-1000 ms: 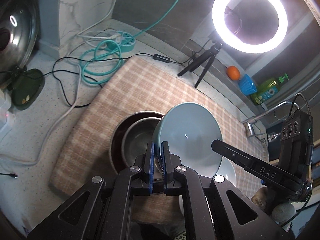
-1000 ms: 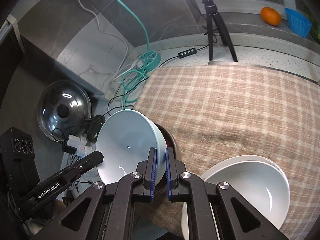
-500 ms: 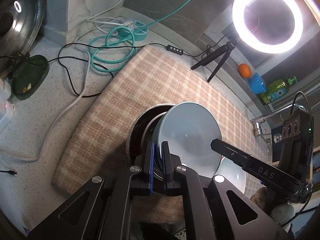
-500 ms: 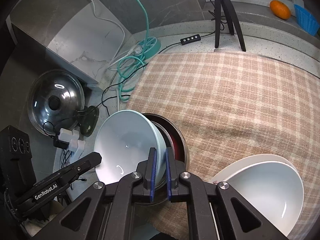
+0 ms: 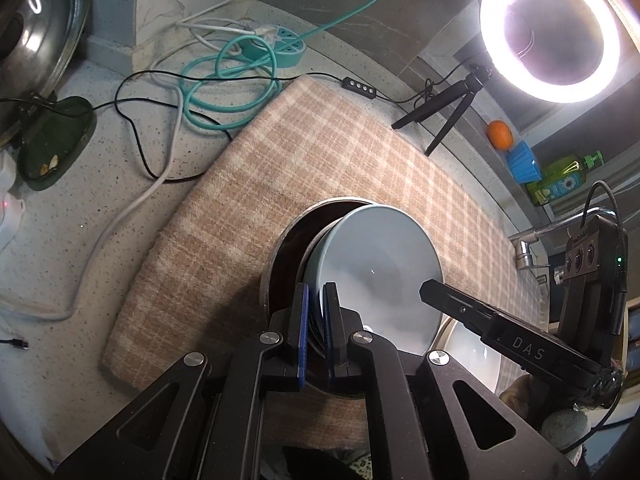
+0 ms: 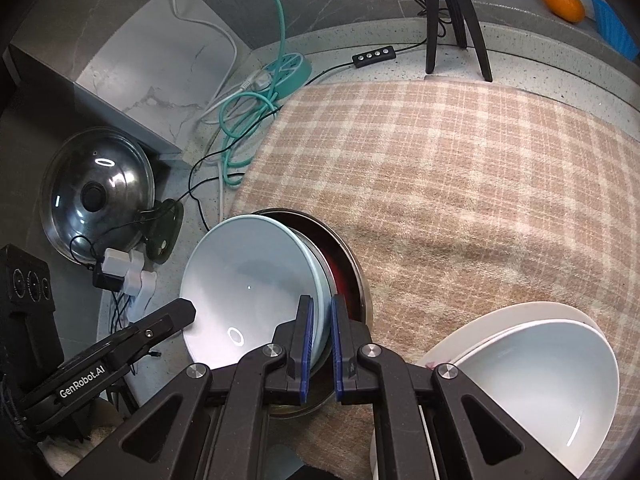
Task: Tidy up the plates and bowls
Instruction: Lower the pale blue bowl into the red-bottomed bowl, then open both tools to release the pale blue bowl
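A pale blue bowl (image 5: 380,264) (image 6: 248,280) sits tilted in a steel bowl that rests inside a dark red bowl with a steel rim (image 5: 292,236) (image 6: 348,268) on the plaid cloth. My left gripper (image 5: 316,300) has its pads on either side of the blue bowl's near rim. My right gripper (image 6: 320,316) straddles the opposite rim, with a small gap showing beside its right pad. A white bowl (image 6: 548,376) (image 5: 472,356) stacked on white plates sits to the right.
The plaid cloth (image 6: 460,168) covers a speckled counter. A ring light tripod (image 5: 440,120), teal cable coil (image 5: 228,80), power strip, glass pot lid (image 6: 96,196), an orange (image 5: 500,134), blue cup and green bottle (image 5: 560,182) stand around its edges.
Both grippers have lowered the blue bowl into the nested steel and red bowls. The right gripper's jaws have parted slightly.
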`<state>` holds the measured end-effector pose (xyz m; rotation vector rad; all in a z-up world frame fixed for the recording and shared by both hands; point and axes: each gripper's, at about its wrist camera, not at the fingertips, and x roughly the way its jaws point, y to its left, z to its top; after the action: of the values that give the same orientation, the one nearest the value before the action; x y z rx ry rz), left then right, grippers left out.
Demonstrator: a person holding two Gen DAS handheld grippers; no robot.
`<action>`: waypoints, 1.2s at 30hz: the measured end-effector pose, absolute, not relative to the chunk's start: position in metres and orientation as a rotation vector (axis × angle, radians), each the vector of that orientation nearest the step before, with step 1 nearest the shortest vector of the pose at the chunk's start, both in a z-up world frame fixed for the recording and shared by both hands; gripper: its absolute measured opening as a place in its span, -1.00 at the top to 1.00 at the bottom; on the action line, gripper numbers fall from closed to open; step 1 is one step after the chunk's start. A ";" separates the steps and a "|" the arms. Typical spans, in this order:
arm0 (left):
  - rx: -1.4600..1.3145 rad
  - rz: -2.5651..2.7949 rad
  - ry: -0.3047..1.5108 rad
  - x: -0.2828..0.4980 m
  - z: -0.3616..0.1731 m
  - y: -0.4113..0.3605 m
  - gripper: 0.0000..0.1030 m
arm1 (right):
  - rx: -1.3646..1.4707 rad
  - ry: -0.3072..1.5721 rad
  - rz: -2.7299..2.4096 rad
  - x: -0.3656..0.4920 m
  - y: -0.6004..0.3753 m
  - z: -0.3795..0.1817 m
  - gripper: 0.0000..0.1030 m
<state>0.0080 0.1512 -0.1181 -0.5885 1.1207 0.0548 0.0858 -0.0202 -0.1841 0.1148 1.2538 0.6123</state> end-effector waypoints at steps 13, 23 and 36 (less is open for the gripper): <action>-0.580 0.062 1.126 0.010 -0.119 0.151 0.90 | 0.093 1.250 0.628 0.088 -0.018 -0.184 0.82; -0.576 0.063 1.110 0.006 -0.114 0.153 0.90 | 0.121 1.259 0.632 0.086 -0.022 -0.184 0.62; -0.486 0.116 1.040 -0.013 -0.092 0.161 0.77 | 0.178 1.201 0.635 0.083 -0.046 -0.168 0.60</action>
<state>-0.0126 0.1612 -0.0915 -0.4860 1.0399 0.1164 0.0826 -0.0456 -0.1677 0.1777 1.2011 0.6353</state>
